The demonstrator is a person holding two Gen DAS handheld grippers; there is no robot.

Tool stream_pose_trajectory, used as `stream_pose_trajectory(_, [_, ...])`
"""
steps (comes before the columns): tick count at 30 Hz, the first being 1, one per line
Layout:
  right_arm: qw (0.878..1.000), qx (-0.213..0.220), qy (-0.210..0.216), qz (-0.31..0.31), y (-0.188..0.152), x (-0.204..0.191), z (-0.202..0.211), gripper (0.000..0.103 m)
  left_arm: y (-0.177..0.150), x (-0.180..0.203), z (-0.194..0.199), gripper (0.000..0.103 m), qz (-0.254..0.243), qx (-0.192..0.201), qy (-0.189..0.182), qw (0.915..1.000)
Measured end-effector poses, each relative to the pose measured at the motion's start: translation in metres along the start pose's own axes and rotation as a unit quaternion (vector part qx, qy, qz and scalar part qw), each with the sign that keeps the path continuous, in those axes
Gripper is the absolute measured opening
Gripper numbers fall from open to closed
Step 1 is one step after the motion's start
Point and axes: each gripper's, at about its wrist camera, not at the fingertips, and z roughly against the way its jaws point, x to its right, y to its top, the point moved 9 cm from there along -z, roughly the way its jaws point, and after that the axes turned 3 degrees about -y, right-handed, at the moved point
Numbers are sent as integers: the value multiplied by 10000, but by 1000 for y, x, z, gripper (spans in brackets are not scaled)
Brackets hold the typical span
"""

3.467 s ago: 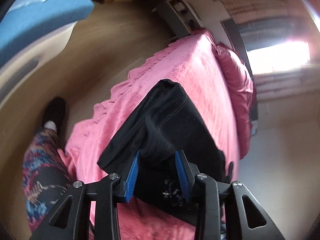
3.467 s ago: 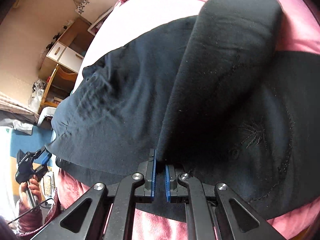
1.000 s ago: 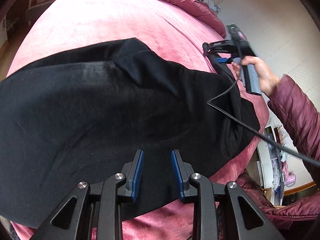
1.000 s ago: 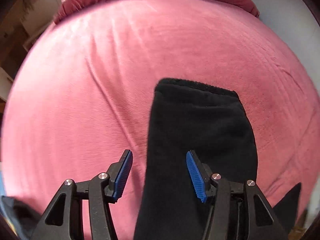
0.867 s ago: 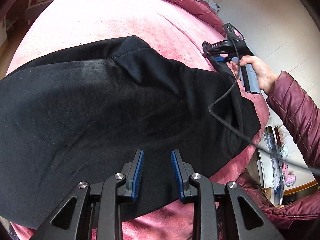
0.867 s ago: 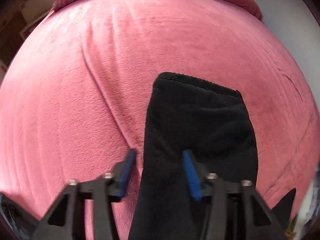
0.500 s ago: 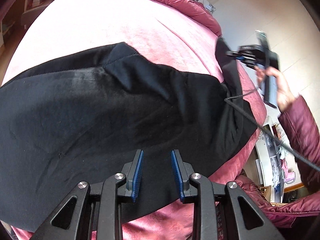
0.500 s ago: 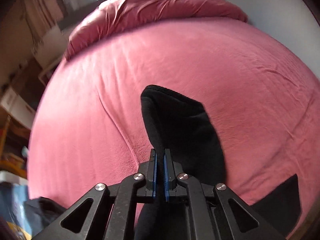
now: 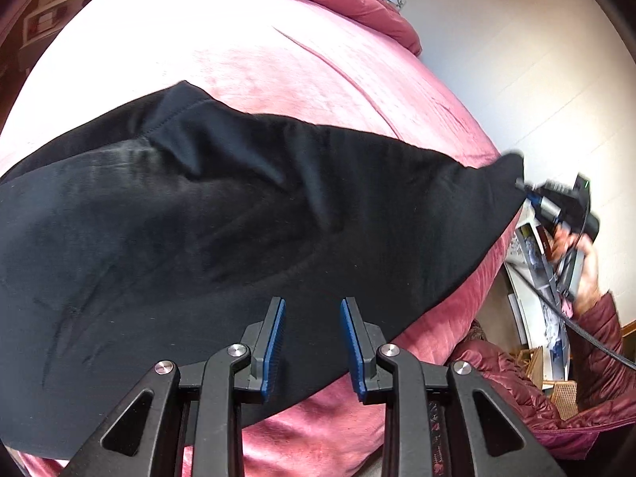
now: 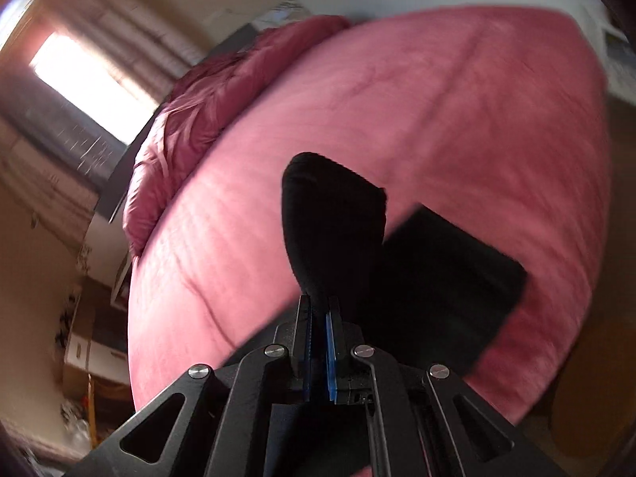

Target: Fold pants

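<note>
Here the black pants (image 9: 222,230) lie spread across the pink bed (image 9: 254,67), body flat and wrinkled, one far corner lifted clear of the blanket. That corner is pinched in the right tool (image 10: 318,318), whose blue pads are closed on a bunched tongue of fabric (image 10: 330,218) standing up before its camera. The left tool (image 9: 312,342) hovers over the near edge of the cloth, jaws parted, holding nothing. Judging by this, a fold is under way: the raised end looks ready to be carried across the body of the garment. The next move likely calls for the left tool to pin or grip the near edge so the cloth cannot slide.
</note>
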Motion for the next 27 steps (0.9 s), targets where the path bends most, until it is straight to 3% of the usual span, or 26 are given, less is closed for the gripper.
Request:
stream_pose_trajectory(6, [9970,-311,22,-705,-30,78,-28,7,1,5,-6,29,-144,-133,101,9998])
stream_pose_trajectory(9, [9948,-364,134,-938,-33,93,-31,16,-3,5,-10,29,-135,-190,137,9996])
stream_pose_trajectory(14, [9938,-147,36,-1099,-8,105,-32,35,-8,9,-19,29,-200,-295,177,9992])
stream_pose_trajectory(17, [9946,-81,-219,-1009,8,110,-29,31,-7,12,-21,29,-217,-311,165,9991])
stream_pose_trajectory(18, [9948,-72,-263,-977,12,109,-26,24,-8,13,-23,29,-229,-325,170,9991])
stream_pose_trajectory(19, [9954,-46,-352,-889,16,108,-22,9,-10,16,-28,29,-243,-330,175,9990])
stream_pose_trajectory(24, [9966,110,-603,-545,24,111,1,7,-12,19,-29,29,-285,-310,132,9990])
stream_pose_trajectory(27, [9939,-187,-869,-647,15,132,-13,7,-14,15,-32,29,-262,-358,148,9989])
